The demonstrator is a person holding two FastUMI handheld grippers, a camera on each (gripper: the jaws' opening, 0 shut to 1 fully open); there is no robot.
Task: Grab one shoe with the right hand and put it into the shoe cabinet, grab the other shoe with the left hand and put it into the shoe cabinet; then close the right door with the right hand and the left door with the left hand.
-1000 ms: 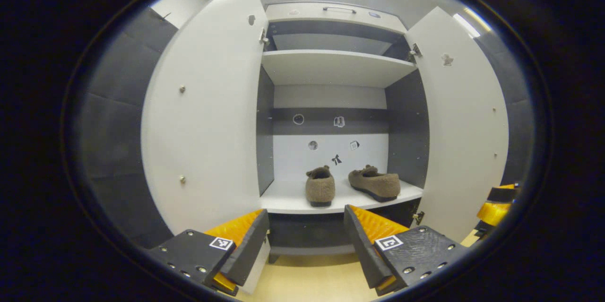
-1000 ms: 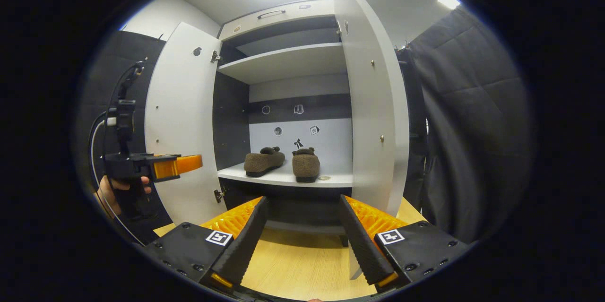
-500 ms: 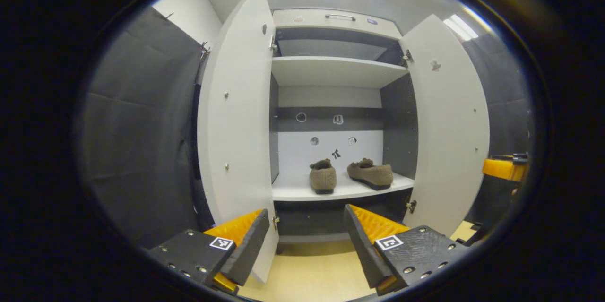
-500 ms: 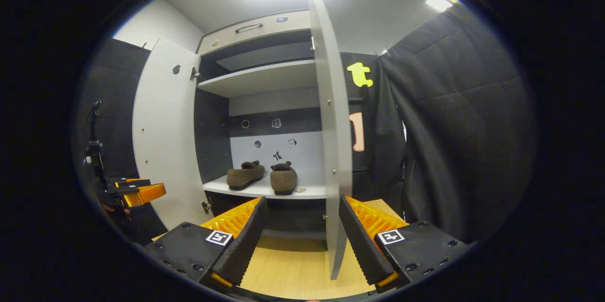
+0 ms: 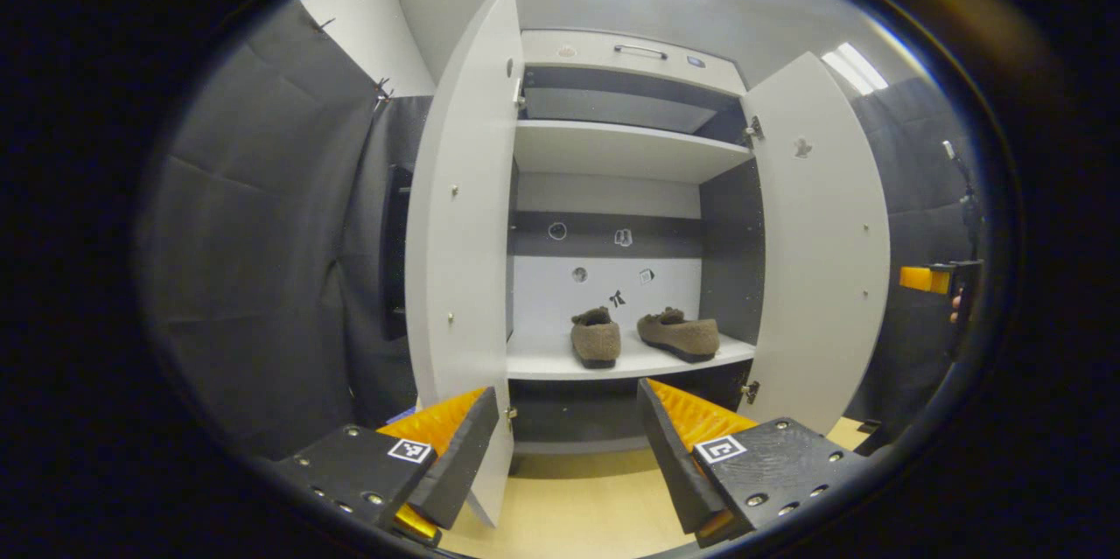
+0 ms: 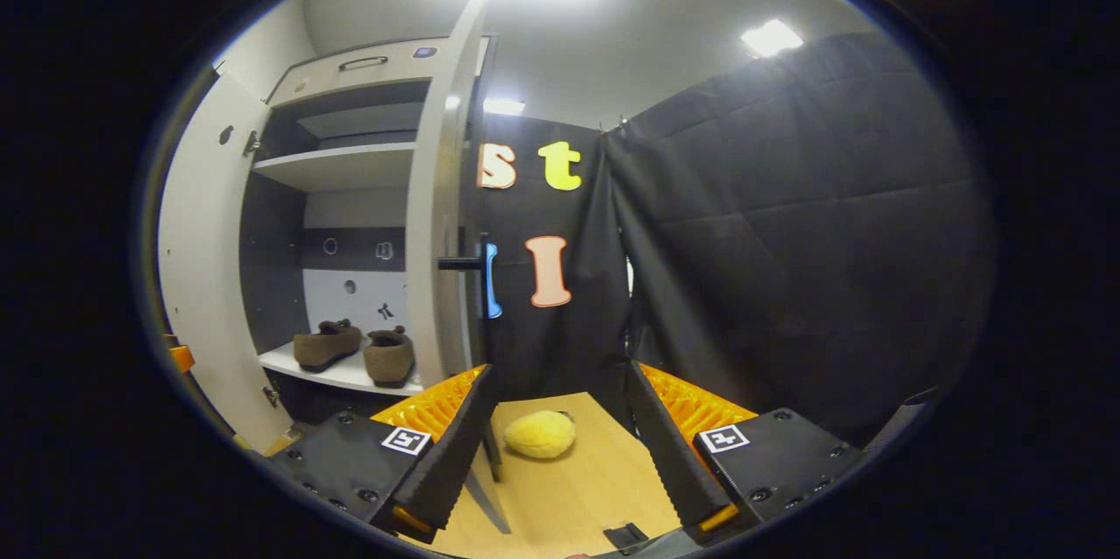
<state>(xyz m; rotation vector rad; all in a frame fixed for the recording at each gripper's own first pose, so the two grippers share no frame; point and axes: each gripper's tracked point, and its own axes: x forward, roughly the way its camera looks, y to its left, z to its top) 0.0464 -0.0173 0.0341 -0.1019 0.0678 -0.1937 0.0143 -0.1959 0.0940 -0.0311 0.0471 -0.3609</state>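
The shoe cabinet [image 5: 612, 148] stands with both doors open. Over the last second the right gripper [image 6: 560, 445], jaws released and empty, has swung outward past the right door [image 6: 433, 218], towards its handle. Both brown shoes [image 5: 643, 336] sit mid-shelf. The left gripper [image 5: 564, 450] hangs open by the left door [image 5: 459, 227]. Door-closing looks next.

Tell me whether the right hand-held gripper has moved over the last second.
Yes. The right hand-held gripper has swung right: the right door now shows edge-on, left of centre, and the shoes have slid toward the left edge.
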